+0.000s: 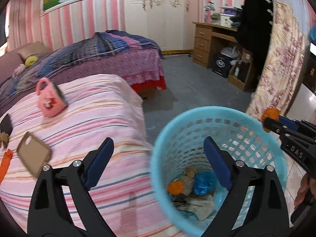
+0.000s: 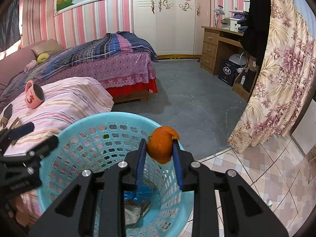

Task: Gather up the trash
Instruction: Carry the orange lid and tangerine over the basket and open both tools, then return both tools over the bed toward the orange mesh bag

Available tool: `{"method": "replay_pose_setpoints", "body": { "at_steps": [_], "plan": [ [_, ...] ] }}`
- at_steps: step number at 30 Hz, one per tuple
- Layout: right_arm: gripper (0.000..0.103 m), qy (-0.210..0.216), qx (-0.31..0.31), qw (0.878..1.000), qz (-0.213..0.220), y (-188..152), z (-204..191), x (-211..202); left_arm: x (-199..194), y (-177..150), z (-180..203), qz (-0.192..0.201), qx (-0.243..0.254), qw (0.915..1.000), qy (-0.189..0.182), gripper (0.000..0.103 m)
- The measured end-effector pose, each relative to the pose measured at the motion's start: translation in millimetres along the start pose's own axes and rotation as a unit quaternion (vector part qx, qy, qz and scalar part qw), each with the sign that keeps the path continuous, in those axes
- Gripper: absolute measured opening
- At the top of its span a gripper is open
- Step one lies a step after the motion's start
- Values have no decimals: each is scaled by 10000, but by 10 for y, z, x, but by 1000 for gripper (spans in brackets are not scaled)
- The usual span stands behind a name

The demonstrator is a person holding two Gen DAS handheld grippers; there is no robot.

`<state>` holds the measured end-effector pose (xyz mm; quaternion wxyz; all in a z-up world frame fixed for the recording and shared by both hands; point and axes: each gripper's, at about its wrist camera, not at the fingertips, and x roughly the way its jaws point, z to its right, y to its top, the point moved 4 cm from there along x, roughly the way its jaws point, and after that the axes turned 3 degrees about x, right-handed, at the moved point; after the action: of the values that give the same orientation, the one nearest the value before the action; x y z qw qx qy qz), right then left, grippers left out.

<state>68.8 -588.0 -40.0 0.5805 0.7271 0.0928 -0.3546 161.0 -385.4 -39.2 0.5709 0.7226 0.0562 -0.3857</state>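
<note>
Peel [image 2: 161,145] pinched in right gripper [image 2: 159,148], pads tight on both sides, hanging over blue basket's [image 2: 83,124] far rim at 12 o'clock. Basket mouth straight below, so probably just let go. Left gripper [image 1: 159,158] wide open, holding nothing, over near rim. "DAS" readable on right gripper's body in left view.

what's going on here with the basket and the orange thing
A person is clearing trash with a hand-held claw in each hand. The right claw is shut on a piece of orange peel and holds it above the blue basket, which stands beside a bed with a pink striped cover. The left claw is open and empty, over the near rim. In the basket lie another orange scrap, a blue crumpled bag and some paper. A pink mug sits on the bed.
</note>
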Motion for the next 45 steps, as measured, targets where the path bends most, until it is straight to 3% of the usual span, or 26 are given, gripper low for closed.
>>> {"method": "replay_pose_setpoints", "body": {
  "at_steps": [10, 11, 13, 15, 18, 25, 33, 38, 45],
  "plan": [
    [30, 207, -43, 9998, -29, 23, -218, 11, -254, -135, -634, 70, -174, 9987, 476, 96],
    [33, 184, -54, 9998, -4, 31, -250, -2, -274, -150, -682, 66, -202, 9985, 501, 96],
    [66, 114, -110, 9998, 71, 37, -325, -25, -329, -174, -822, 61, -278, 9981, 539, 96],
    [75, 52, -196, 9997, 142, 61, -446, -52, -397, -200, -968, 88, -326, 9975, 613, 96],
    [81, 28, -214, 9996, 185, 64, -572, -58, -528, -232, -1234, 147, -332, 9956, 859, 97],
    [88, 118, -356, 9991, 183, 136, -1032, -21, -781, -354, -1929, 161, -498, 9895, 1348, 97],
    [88, 231, -680, 9973, 123, 106, -1544, -20, -1036, -596, -2731, 169, -578, 9778, 2005, 98],
    [88, 416, -855, 9955, 54, 67, -1866, -17, -1026, -858, -3268, -39, -1107, 9725, 2050, 98],
    [88, 599, -1063, 9925, 17, -54, -2320, 30, -985, -1137, -3745, -333, -1296, 9641, 2294, 98]
  ]
}}
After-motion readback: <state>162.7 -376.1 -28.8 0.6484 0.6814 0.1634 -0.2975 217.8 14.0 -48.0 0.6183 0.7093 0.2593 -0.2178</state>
